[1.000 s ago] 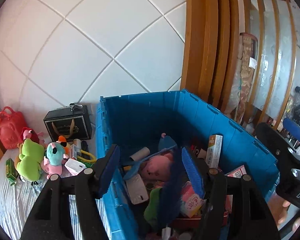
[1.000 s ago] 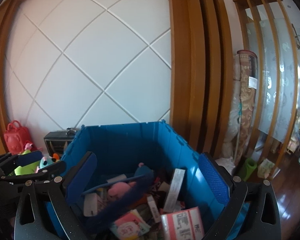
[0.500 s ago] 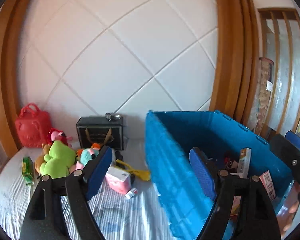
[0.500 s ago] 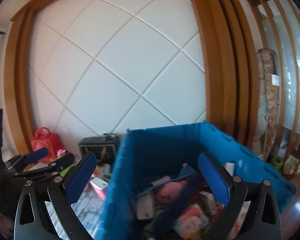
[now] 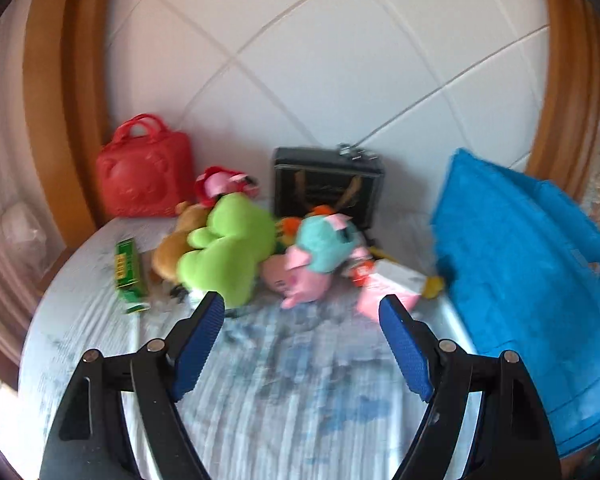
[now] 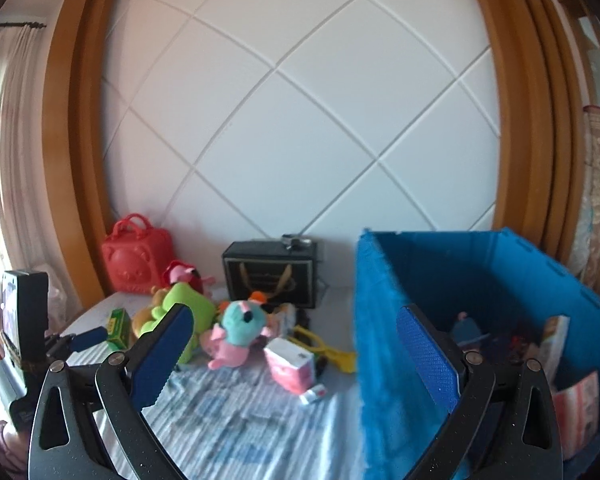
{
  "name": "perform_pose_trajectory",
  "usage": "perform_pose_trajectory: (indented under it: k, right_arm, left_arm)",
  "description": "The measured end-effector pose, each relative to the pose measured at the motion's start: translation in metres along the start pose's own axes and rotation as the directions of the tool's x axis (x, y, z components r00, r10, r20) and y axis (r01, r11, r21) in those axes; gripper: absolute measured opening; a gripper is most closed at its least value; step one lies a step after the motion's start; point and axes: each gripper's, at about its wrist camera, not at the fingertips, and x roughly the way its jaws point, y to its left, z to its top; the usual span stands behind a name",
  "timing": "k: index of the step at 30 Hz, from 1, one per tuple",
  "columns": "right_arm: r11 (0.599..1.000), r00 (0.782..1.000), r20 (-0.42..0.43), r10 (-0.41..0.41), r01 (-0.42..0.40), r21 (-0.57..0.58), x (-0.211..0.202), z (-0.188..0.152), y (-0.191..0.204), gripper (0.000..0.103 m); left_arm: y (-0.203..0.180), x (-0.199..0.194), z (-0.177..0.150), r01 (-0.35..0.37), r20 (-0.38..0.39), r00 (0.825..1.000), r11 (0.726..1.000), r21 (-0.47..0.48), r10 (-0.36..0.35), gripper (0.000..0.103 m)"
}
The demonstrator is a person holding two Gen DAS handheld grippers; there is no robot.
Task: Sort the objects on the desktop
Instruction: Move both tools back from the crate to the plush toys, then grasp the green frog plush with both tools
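Note:
My left gripper point(image 5: 300, 306) is open and empty, hovering low over the striped cloth just in front of a toy pile. The pile holds a green plush point(image 5: 228, 256), a teal and pink plush point(image 5: 320, 252) and a brown plush point(image 5: 170, 254). A pink box point(image 5: 384, 286) lies to their right and a green box point(image 5: 126, 272) to their left. My right gripper point(image 6: 296, 316) is also open and empty, higher and further back, straddling the near wall of the blue crate point(image 6: 396, 320). The crate holds several sorted items, and the left gripper's fingers point(image 6: 90, 336) show at the left edge.
A red bear-faced bag point(image 5: 146, 172) and a black gift box point(image 5: 326, 184) stand against the white panelled wall. A yellow object point(image 6: 332, 354) lies beside the crate. The blue crate point(image 5: 532, 280) fills the table's right side. The round table edge curves away at the left.
Both grippers have swung left, away from over the crate's contents toward the toys on the cloth. The left one came lower and its jaws widened; the right jaws stayed wide.

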Motion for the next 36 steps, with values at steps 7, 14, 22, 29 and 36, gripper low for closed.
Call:
perform_pose_trajectory:
  k: [7,14,22,29,36]
  right_arm:
    - [0.998,0.976,-0.21,0.062,-0.059,0.019,0.107,-0.025,0.043,0.103]
    - [0.997,0.932,-0.359,0.054,-0.072,-0.037,0.218,-0.031,0.067,0.103]
    - [1.0,0.894,-0.447,0.017,-0.023,-0.008,0.389,0.005,0.065,0.103]
    - [0.991,0.803,-0.58,-0.132,0.111,-0.072,0.552,-0.009,0.083,0.103]
    - [0.97,0.623,-0.752,-0.216,0.049,-0.239,0.617,-0.067,0.097,0.103]
  left_arm:
    - [0.088,0.056,-0.006,-0.095,-0.113,0.99,0.992,-0.088,0.084,0.08]
    - [0.153,0.135,0.017,-0.164,-0.207,0.97,0.975,-0.151,0.131,0.08]
    - [0.231,0.289,0.102,-0.285,-0.311,0.929,0.926,-0.246,0.203,0.08]
    - [0.263,0.429,0.13,-0.385,-0.434,0.859,0.901,-0.199,0.271,0.08]
    - [0.216,0.449,0.107,-0.169,-0.474,0.872,0.984,-0.057,0.122,0.08]
